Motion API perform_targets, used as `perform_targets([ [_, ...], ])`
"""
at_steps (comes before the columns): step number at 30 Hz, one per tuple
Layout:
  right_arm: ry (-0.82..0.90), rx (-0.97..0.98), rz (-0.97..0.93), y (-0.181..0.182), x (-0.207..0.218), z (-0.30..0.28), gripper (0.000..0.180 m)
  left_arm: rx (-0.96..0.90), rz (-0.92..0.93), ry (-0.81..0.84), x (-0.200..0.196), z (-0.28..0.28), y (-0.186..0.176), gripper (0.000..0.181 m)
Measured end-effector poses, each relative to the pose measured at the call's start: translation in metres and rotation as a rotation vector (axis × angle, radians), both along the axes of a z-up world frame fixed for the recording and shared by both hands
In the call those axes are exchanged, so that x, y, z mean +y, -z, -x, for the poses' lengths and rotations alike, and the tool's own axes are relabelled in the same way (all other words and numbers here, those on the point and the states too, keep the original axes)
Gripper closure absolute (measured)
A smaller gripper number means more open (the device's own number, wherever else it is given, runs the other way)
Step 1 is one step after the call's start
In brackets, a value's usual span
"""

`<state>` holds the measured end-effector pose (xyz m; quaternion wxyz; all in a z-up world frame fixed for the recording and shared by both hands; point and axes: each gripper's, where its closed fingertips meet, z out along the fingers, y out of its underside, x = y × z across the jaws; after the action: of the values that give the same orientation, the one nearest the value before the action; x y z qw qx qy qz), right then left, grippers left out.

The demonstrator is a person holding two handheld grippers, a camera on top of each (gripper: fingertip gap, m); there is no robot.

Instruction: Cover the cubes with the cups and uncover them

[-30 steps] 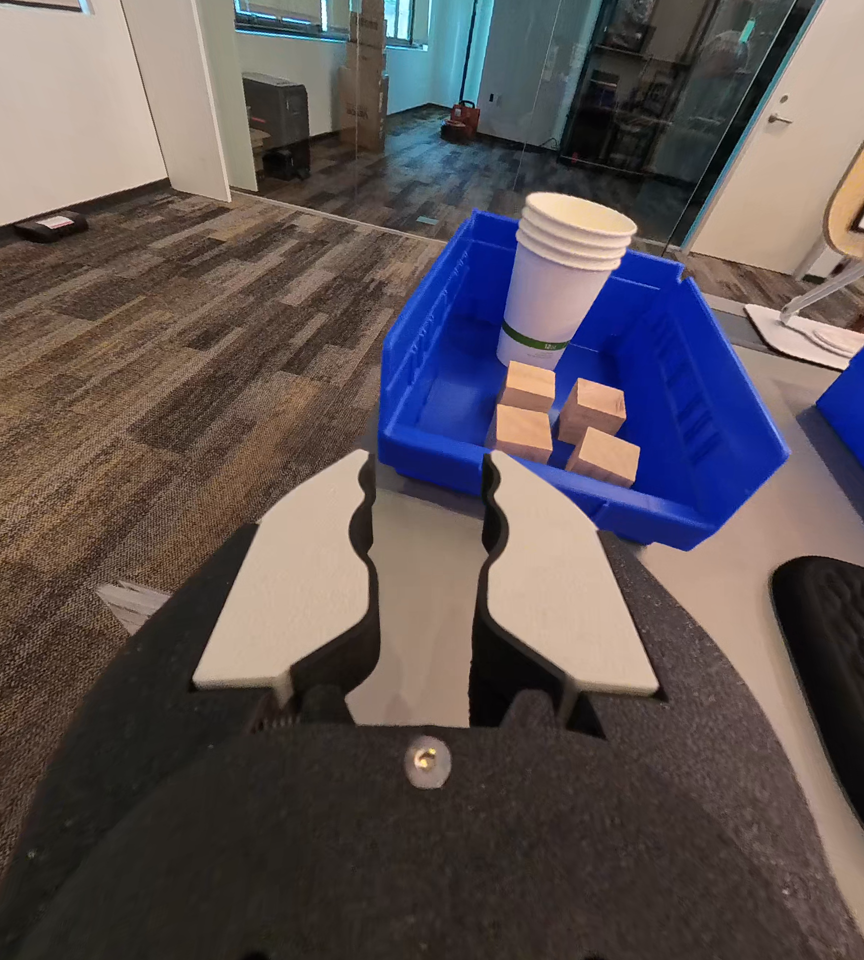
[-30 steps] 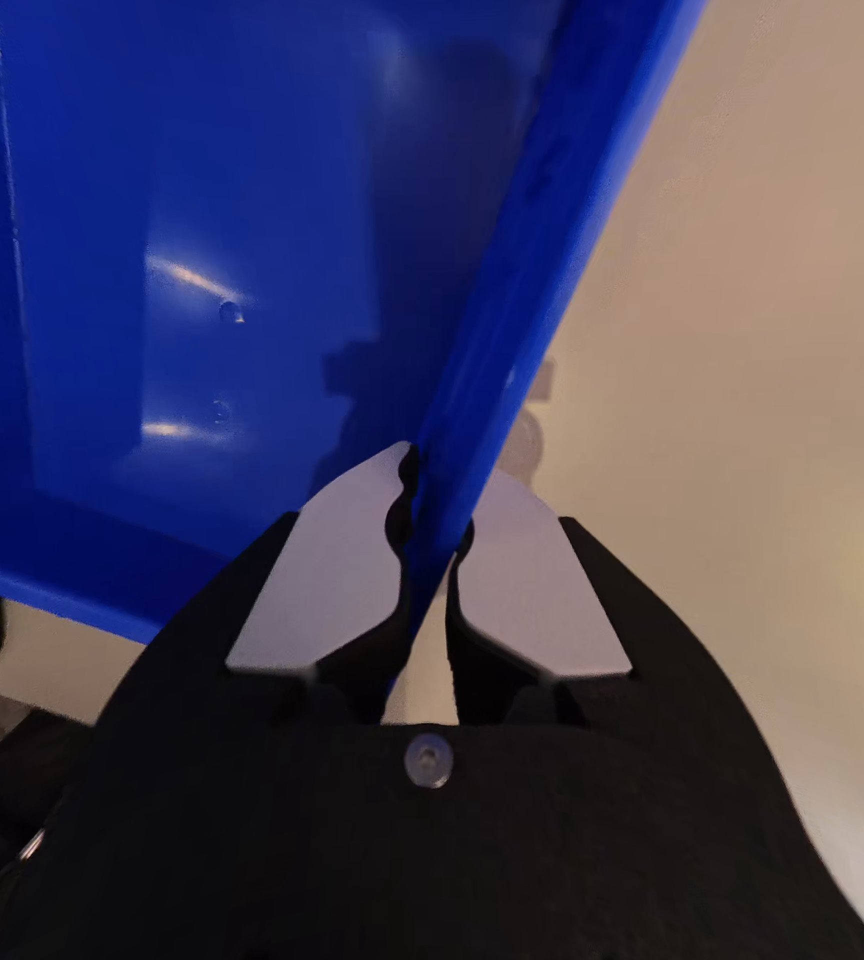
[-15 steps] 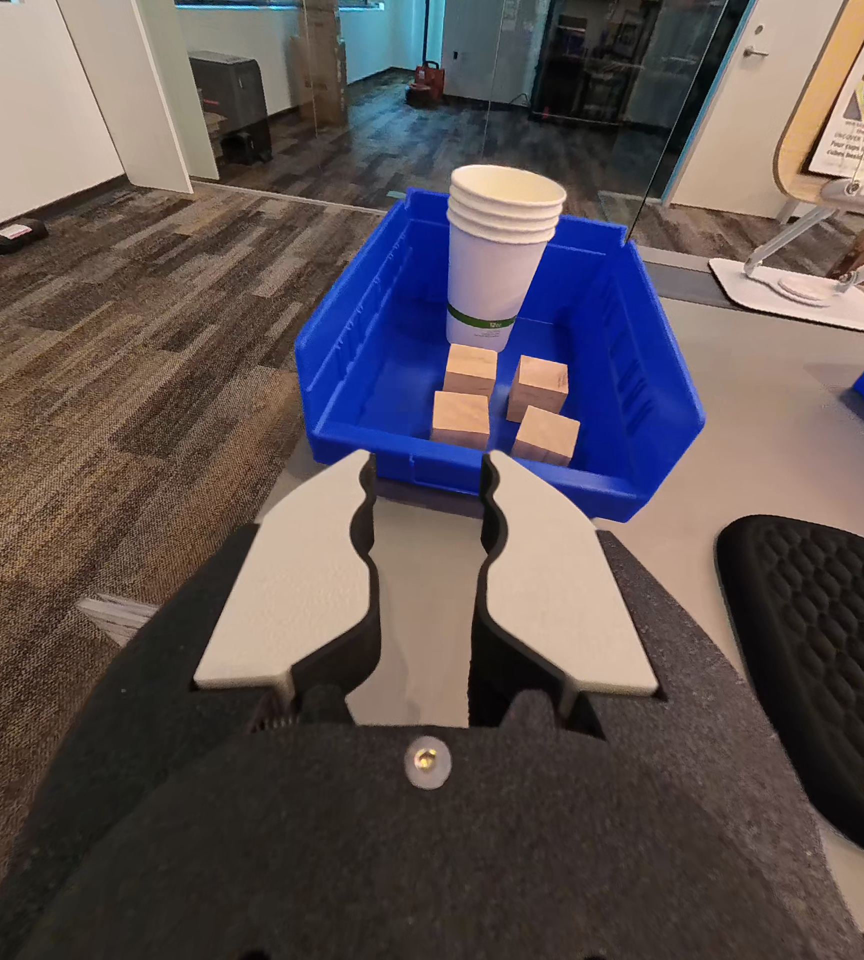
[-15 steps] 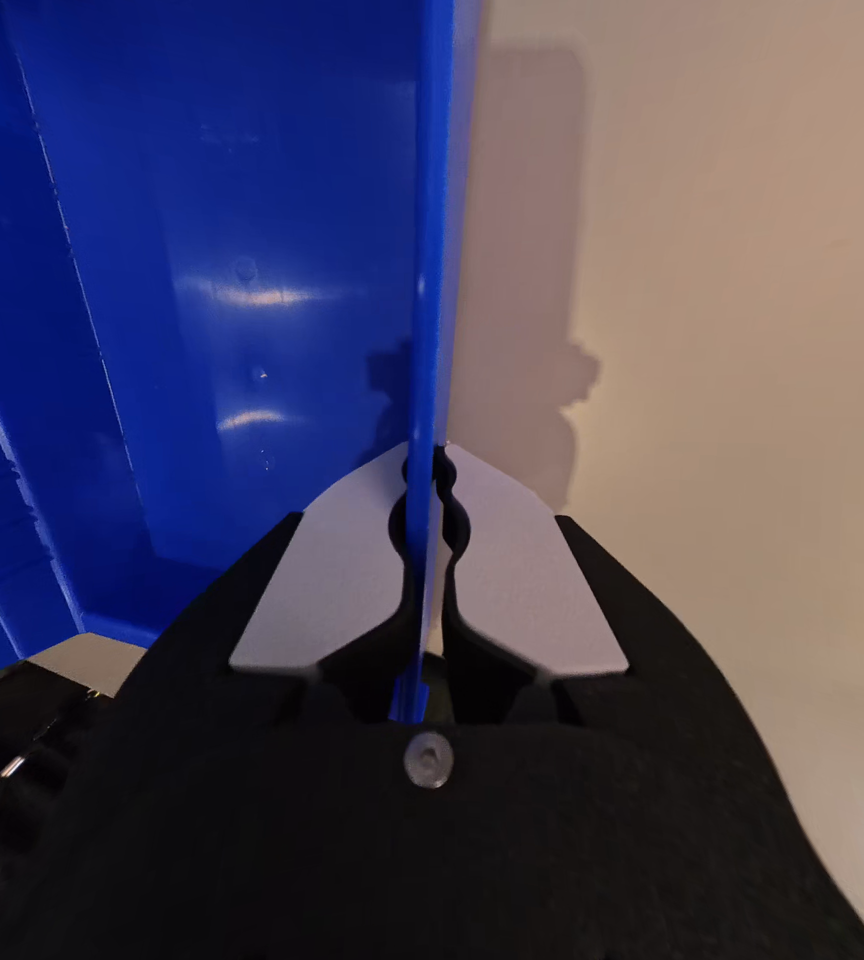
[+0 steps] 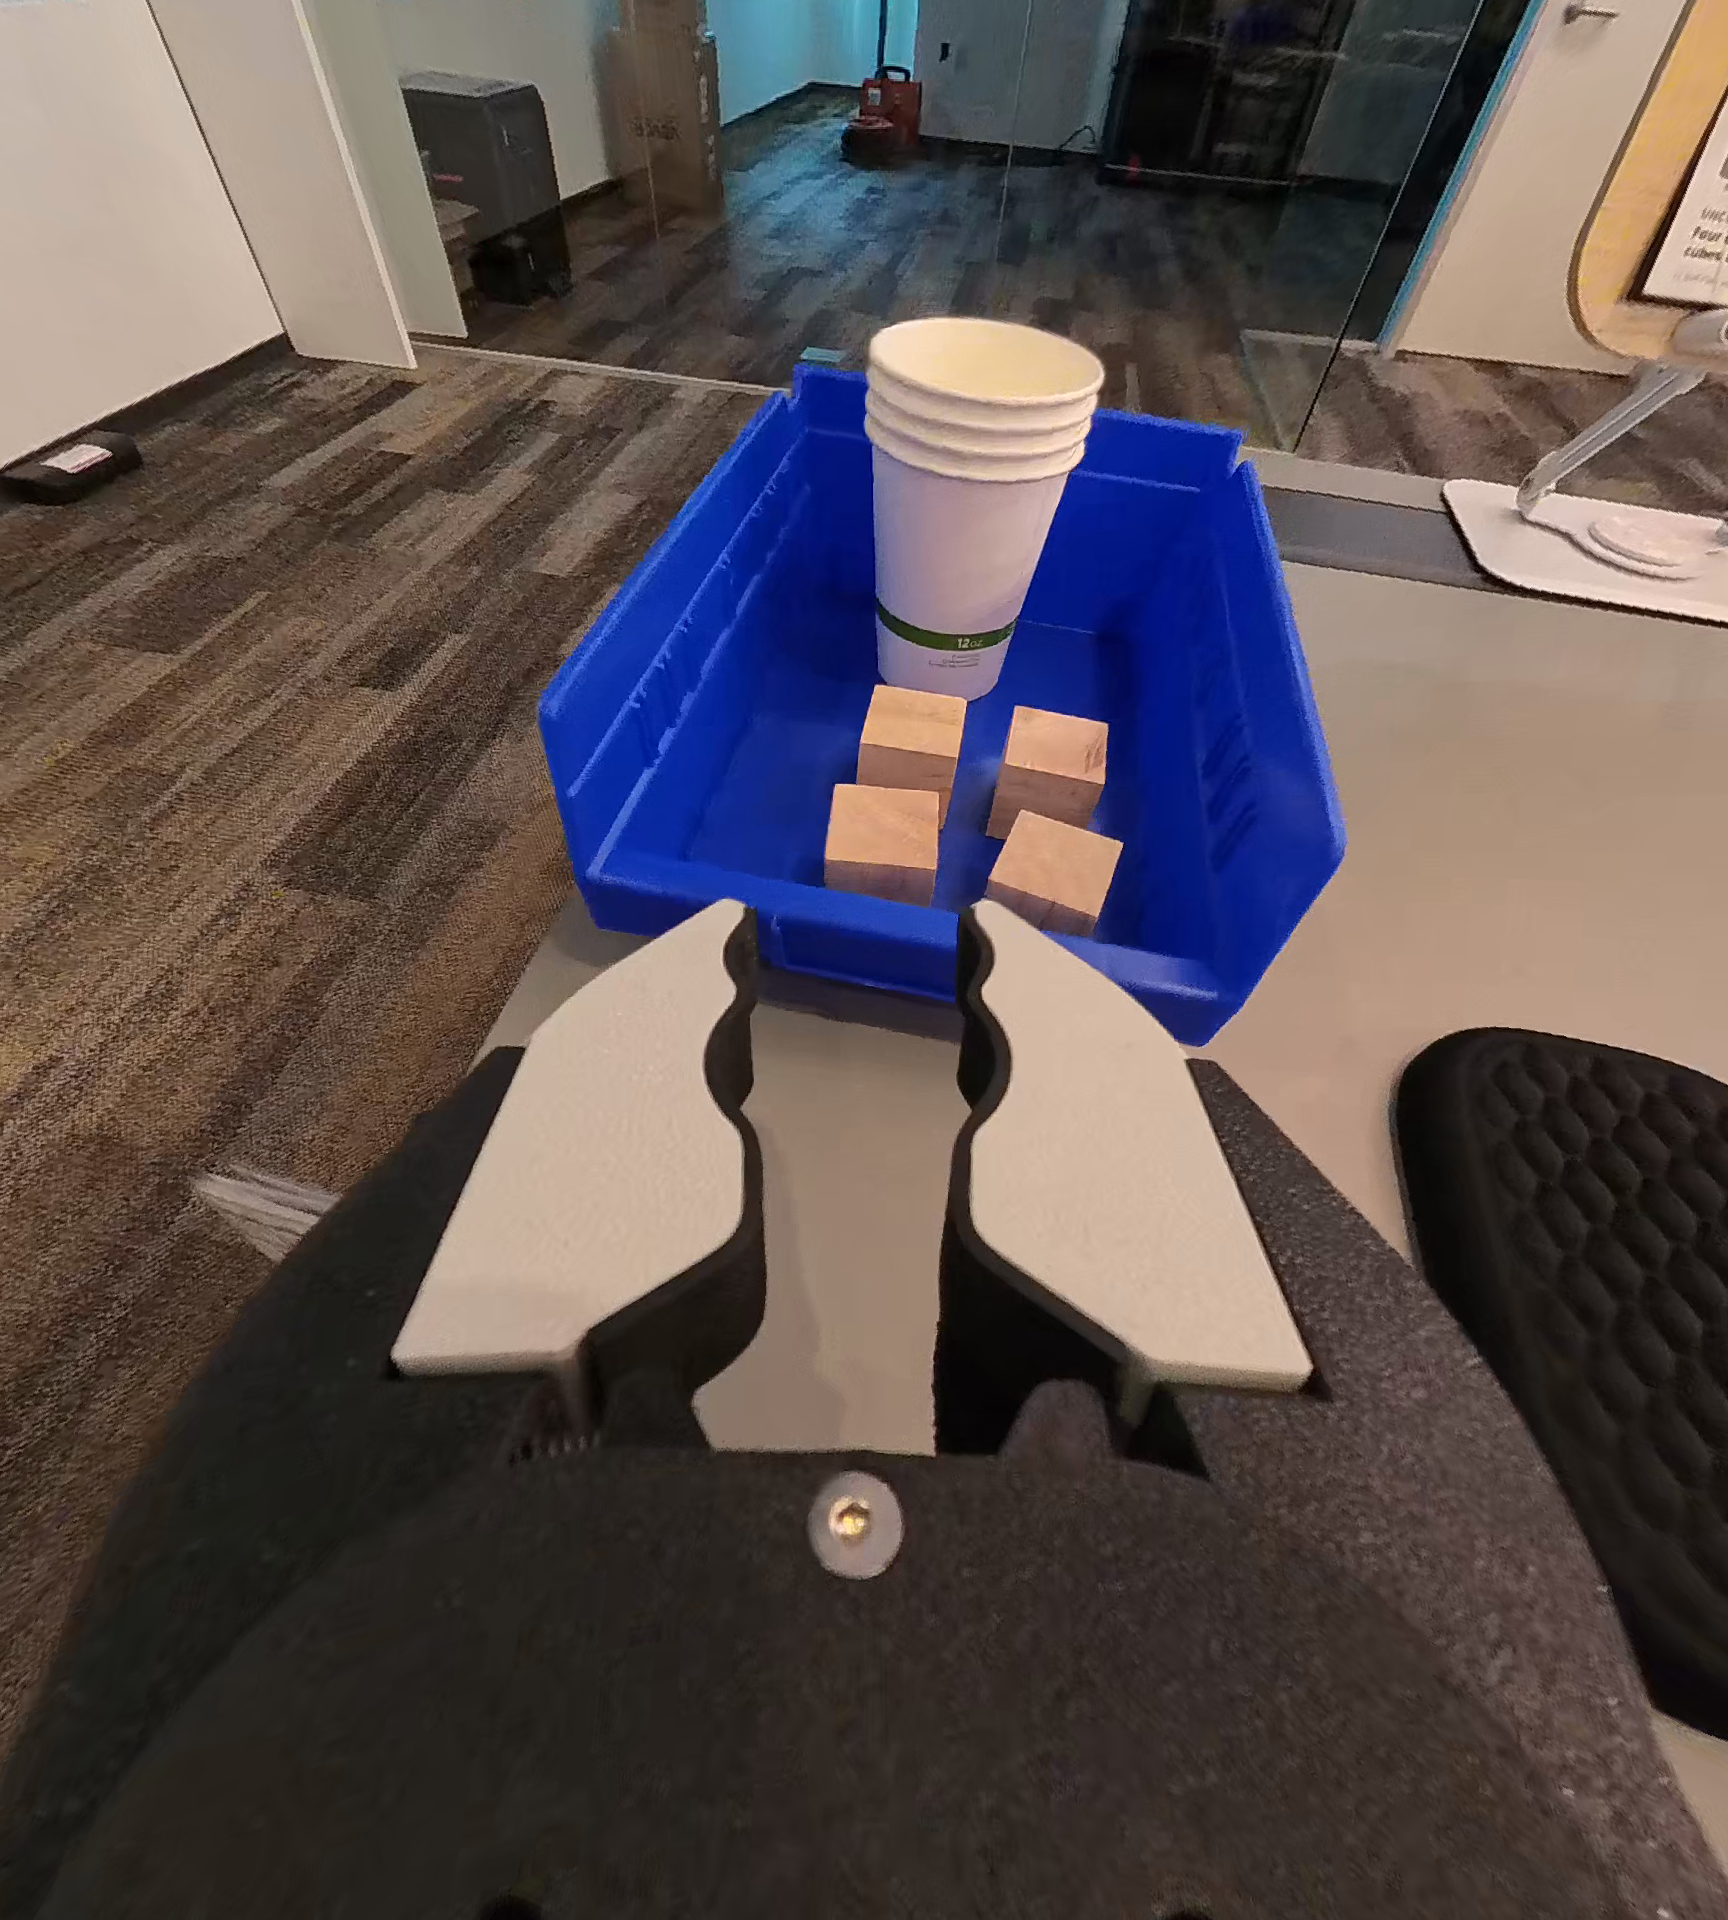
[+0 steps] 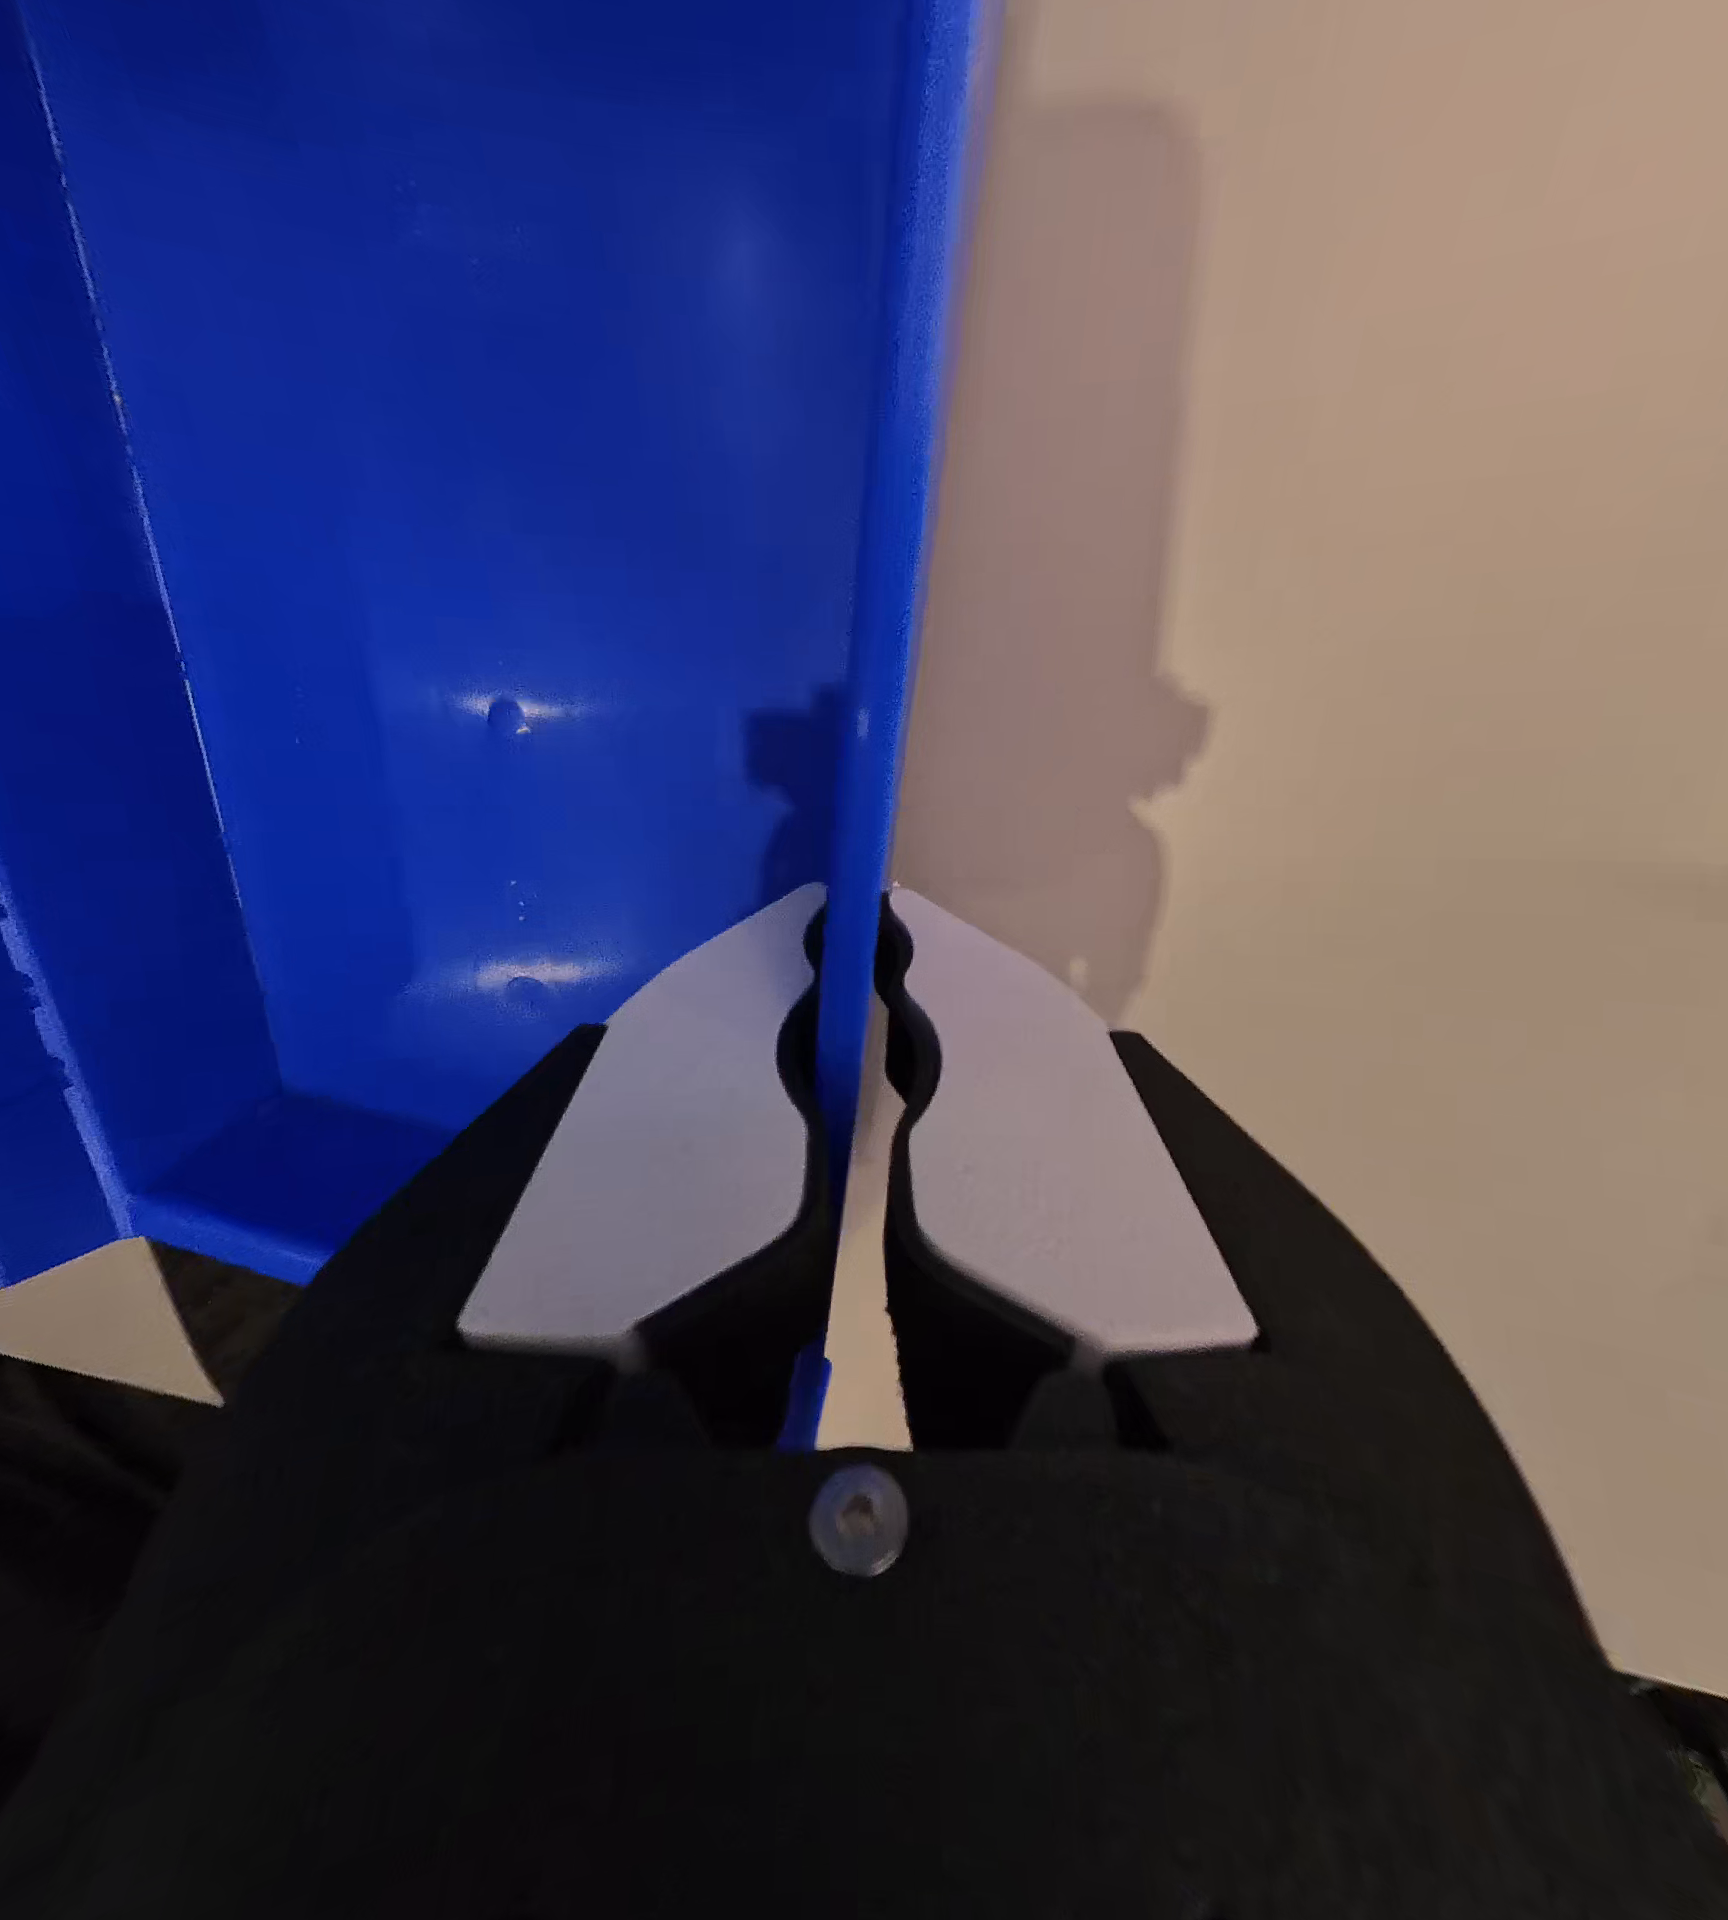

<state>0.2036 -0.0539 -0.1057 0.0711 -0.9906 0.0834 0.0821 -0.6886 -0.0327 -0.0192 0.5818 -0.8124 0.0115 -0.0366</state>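
Grey table [image 5: 1525,790] by brown carpet [image 5: 164,779]: left gripper [image 5: 855,935] parted, empty; right gripper [image 6: 852,904] clamped on blue bin [image 6: 527,468] wall.

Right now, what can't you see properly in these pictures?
- Left wrist view: the near right pale wooden cube is partly hidden by the blue plastic bin's front wall.
- Right wrist view: the empty blue plastic bin, gripped by the right hand-held gripper, is cut off at the top and left edges.
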Motion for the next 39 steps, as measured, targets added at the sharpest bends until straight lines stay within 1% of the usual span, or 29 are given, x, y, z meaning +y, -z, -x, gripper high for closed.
perform_targets([
  [2,0.036,0.019,-0.014,0.002,-0.012,-0.025,0.174,0.011,0.006,0.0,0.0,-0.006,-0.001,0.145],
  [5,0.034,0.027,-0.016,0.009,-0.03,-0.059,0.174,0.034,0.021,-0.001,0.0,-0.016,-0.001,0.145],
  [11,0.03,0.072,-0.017,0.017,-0.061,-0.102,0.174,0.081,0.039,-0.001,0.003,-0.037,-0.007,0.145],
  [18,0.033,0.041,-0.02,0.018,-0.085,-0.143,0.174,0.099,0.035,0.014,0.015,-0.06,-0.017,0.145],
  [24,0.033,0.062,-0.061,0.018,-0.087,-0.154,0.174,0.111,0.042,0.03,0.023,-0.075,-0.021,0.145],
  [28,0.005,0.027,-0.065,0.018,-0.087,-0.154,0.175,0.119,0.028,0.036,0.023,-0.081,-0.026,0.144],
  [29,0.0,0.023,-0.074,0.018,-0.087,-0.153,0.173,0.113,0.023,0.042,0.023,-0.082,-0.027,0.143],
  [30,-0.005,0.028,-0.09,0.017,-0.086,-0.151,0.168,0.106,0.019,0.048,0.022,-0.084,-0.027,0.142],
  [32,-0.006,0.026,-0.141,0.01,-0.083,-0.147,0.157,0.093,0.017,0.066,0.022,-0.088,-0.028,0.137],
  [35,0.001,-0.067,-0.218,-0.009,-0.081,-0.153,0.153,0.1,0.004,0.105,0.02,-0.095,-0.032,0.128],
  [38,0.0,-0.216,-0.336,-0.046,-0.077,-0.159,0.15,0.129,-0.031,0.152,0.019,-0.105,-0.044,0.111],
  [39,0.002,-0.275,-0.391,-0.064,-0.074,-0.16,0.148,0.137,-0.053,0.18,0.018,-0.11,-0.051,0.108],
])
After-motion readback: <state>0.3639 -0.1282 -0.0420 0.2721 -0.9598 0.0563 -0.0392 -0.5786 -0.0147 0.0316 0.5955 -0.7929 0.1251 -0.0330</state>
